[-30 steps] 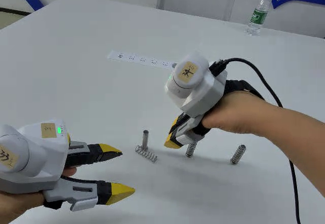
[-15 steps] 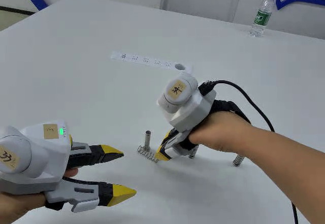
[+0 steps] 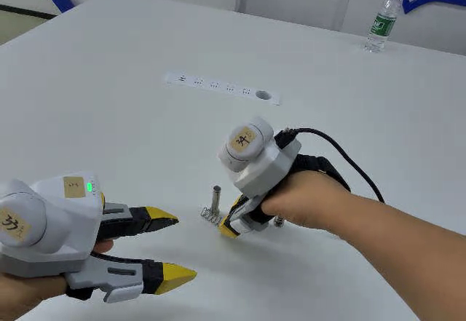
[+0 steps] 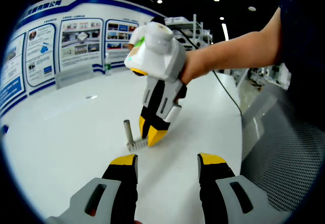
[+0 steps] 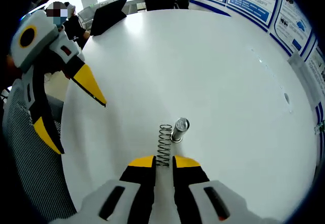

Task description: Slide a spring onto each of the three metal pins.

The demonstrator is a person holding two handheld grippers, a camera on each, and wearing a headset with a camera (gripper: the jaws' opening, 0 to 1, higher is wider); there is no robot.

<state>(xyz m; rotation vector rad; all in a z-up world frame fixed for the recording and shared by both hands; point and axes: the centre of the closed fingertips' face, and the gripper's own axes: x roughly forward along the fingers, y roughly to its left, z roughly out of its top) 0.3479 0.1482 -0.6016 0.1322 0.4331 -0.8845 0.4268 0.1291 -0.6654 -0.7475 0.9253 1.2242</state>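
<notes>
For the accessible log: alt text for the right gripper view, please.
The right gripper has one end of a spring between its yellow-tipped fingers; the spring lies on the white table with its far end beside an upright, bare metal pin. The left gripper, fingers apart, hangs at upper left.

The table (image 3: 109, 81) is carrying every item noted. A metal pin (image 3: 216, 198) is standing upright towards the front centre. A spring (image 3: 210, 215) is lying flat on the surface, touching or just beside the pin's base on its near side. The right gripper (image 3: 227, 228) is sitting low, just right of the pin, with the spring's end lying between its jaw tips. A second pin (image 3: 279, 222) is standing behind that gripper, mostly hidden. The left gripper (image 3: 171, 244) is hanging at the front left, well apart from the pin and pointing towards it. A power strip (image 3: 218, 87) is lying farther back, and a bottle (image 3: 386, 17) is standing at the far right.
</notes>
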